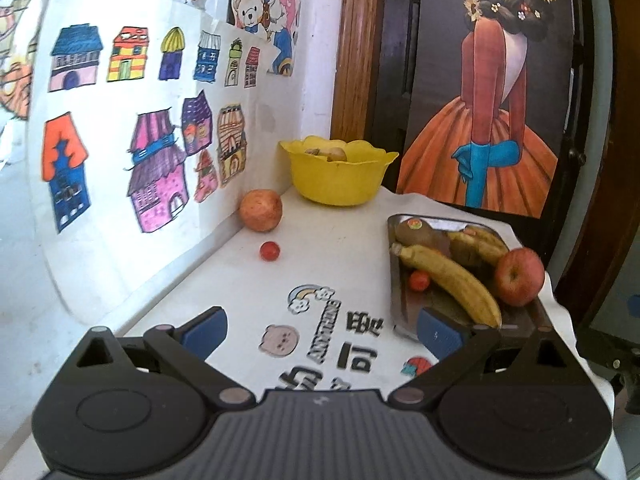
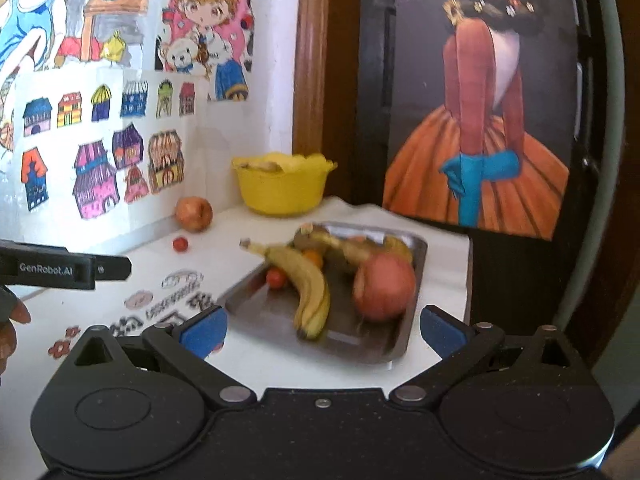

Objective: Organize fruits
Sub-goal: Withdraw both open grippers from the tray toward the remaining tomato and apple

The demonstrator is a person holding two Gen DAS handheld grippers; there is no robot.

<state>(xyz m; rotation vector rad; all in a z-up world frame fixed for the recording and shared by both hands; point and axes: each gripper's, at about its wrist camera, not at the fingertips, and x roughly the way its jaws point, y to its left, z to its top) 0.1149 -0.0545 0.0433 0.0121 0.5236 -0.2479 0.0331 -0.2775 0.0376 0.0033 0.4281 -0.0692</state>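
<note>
While both my claws, left [image 1: 320, 336] and right [image 2: 322, 330], gape empty, the apple [image 1: 261, 210] and tomato [image 1: 269, 251] lie loose ahead-left by the wall, nearer my left claw than the tray [image 1: 404, 320].

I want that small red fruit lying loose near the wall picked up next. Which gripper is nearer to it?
Left, probably. The left gripper hangs open over the table with the small red fruit ahead; the right gripper faces the tray, fruit far left.

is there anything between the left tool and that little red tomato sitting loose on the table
Nothing visible. The left tool is open, and only bare printed tablecloth lies between it and the small tomato. The metal tray sits off to its right.
</note>
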